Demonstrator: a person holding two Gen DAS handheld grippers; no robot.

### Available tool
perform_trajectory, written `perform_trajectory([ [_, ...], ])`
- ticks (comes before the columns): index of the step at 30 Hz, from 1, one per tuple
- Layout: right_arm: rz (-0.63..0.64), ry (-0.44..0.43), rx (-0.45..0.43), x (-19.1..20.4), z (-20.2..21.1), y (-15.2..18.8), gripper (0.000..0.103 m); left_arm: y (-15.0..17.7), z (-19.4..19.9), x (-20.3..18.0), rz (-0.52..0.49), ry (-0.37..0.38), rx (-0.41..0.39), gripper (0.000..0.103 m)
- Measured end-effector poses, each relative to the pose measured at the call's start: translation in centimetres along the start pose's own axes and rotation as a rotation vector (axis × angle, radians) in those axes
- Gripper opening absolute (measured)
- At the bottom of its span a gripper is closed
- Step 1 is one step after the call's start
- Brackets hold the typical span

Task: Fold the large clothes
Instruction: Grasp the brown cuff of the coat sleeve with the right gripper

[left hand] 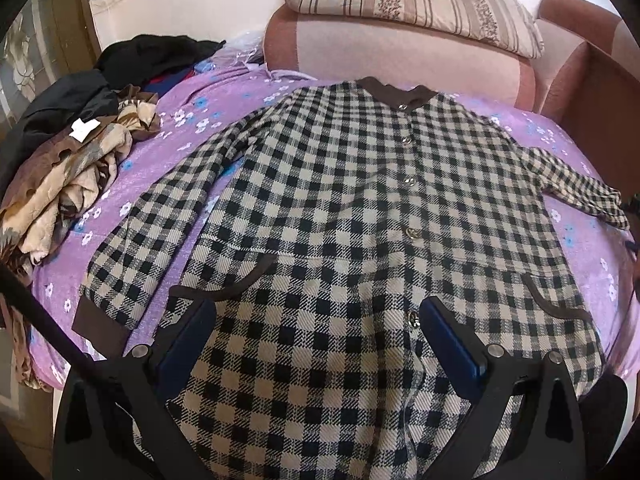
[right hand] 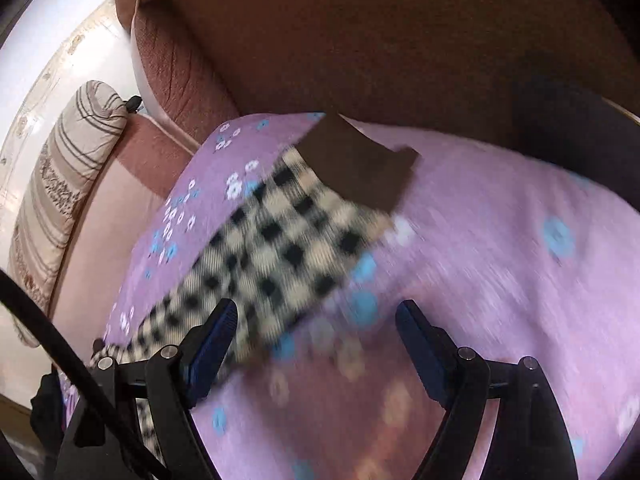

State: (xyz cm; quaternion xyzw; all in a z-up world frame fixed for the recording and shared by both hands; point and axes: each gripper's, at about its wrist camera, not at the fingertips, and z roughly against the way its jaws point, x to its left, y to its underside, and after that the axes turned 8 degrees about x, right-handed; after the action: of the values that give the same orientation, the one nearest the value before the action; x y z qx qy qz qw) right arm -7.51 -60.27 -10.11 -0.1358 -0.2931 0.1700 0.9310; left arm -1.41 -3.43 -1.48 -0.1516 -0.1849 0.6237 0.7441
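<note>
My left view alone shows the whole black-and-cream checked button-front coat [left hand: 360,200] spread flat on the purple flowered bedsheet [left hand: 192,120]; the right shows only its brown-cuffed sleeve [right hand: 280,240], blurred. My left gripper [left hand: 316,336] hangs wide open, empty, over the hem; my right gripper [right hand: 316,332] gapes empty beside the sleeve.

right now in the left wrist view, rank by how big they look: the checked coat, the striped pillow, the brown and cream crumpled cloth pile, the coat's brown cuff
1. Black and cream checked coat
2. Striped beige floral pillow, farther from the camera, so unsure against 3
3. Brown and cream crumpled cloth pile
4. Coat's dark brown cuff
</note>
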Motion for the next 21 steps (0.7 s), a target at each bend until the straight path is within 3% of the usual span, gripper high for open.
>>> perform_trajectory([
  [1, -0.004, 0.01, -0.006, 0.4, -0.5, -0.6, 0.086, -0.1, -0.2, 0.0, 0.002, -0.001, 0.006, 0.101],
  [3, -0.023, 0.015, -0.017, 0.6, -1.0, -1.9, 0.068, -0.1, -0.6, 0.1, 0.005, -0.009, 0.015, 0.101],
  [4, -0.041, 0.001, -0.001, 0.6, -1.3, -2.6, 0.029, -0.1, -0.7, 0.2, 0.004, -0.011, 0.017, 0.101],
  [5, -0.059, -0.032, 0.022, 0.4, -1.6, -3.0, 0.005, -0.1, -0.7, 0.2, 0.003, -0.013, 0.019, 0.101],
  [7, -0.114, -0.106, 0.028, -0.5, -1.0, -3.4, 0.005, -0.1, -0.7, 0.4, 0.004, -0.011, 0.016, 0.101],
  [11, -0.13, -0.158, -0.049, -1.5, 2.6, -3.4, 0.005, 0.0, -0.4, 1.5, 0.025, 0.002, 0.005, 0.101],
  [16, -0.163, -0.134, -0.059, -2.8, 4.7, -2.8, 0.005, 0.4, 0.3, 3.3, 0.067, 0.031, -0.007, 0.101],
  [21, -0.079, -0.124, -0.06, 0.8, 6.3, -1.8, 0.005, 1.2, 1.3, 5.3, 0.106, 0.044, -0.039, 0.101],
])
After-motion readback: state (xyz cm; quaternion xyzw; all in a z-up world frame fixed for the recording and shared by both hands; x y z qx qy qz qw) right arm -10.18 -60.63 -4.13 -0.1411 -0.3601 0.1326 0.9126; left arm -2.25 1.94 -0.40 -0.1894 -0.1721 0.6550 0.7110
